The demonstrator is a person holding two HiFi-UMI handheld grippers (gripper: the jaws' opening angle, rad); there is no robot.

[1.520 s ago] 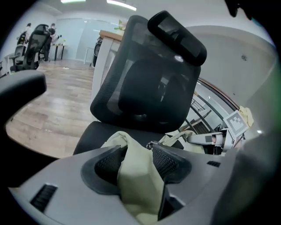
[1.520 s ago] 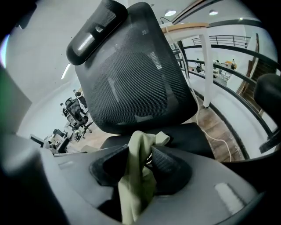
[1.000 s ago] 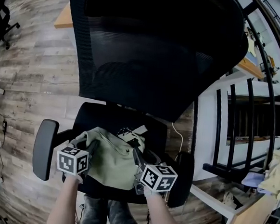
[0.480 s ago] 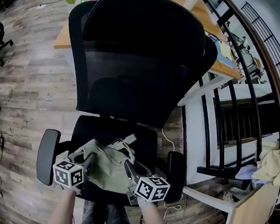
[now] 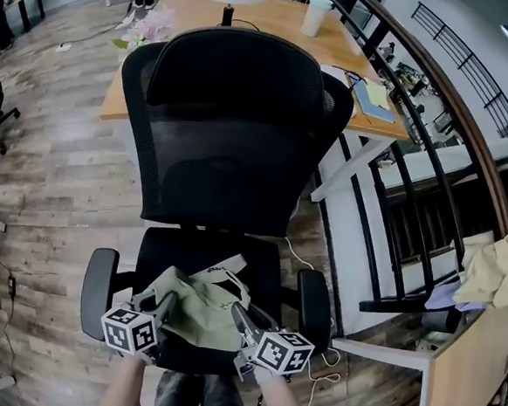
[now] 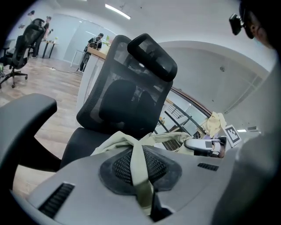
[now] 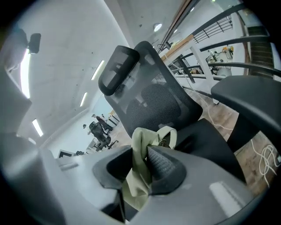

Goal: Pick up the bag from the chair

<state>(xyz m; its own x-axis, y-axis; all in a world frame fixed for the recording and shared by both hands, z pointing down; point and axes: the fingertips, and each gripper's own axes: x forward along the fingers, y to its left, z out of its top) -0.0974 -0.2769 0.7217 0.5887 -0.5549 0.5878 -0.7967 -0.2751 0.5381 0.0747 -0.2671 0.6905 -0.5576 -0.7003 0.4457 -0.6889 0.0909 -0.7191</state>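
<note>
A pale green cloth bag [image 5: 201,300] hangs over the front of the seat of a black mesh office chair [image 5: 224,134]. My left gripper [image 5: 165,303] is shut on the bag's left edge; in the left gripper view a green strap [image 6: 139,167] runs pinched between its jaws. At the bag's right side my right gripper [image 5: 243,313] is shut on bunched fabric [image 7: 139,169]. The bag stretches between the two grippers, and its underside is hidden.
The chair's armrests [image 5: 98,291] [image 5: 313,309] flank the grippers. Behind the chair stands a wooden desk [image 5: 251,22] with a lamp base and cup. A black railing [image 5: 402,209] and stairs run along the right. Wood floor [image 5: 47,164] lies left.
The head view has pulled back and up, showing the whole chair and desk. Both grippers stay shut on the bag, which sits a little nearer the seat's front edge.
</note>
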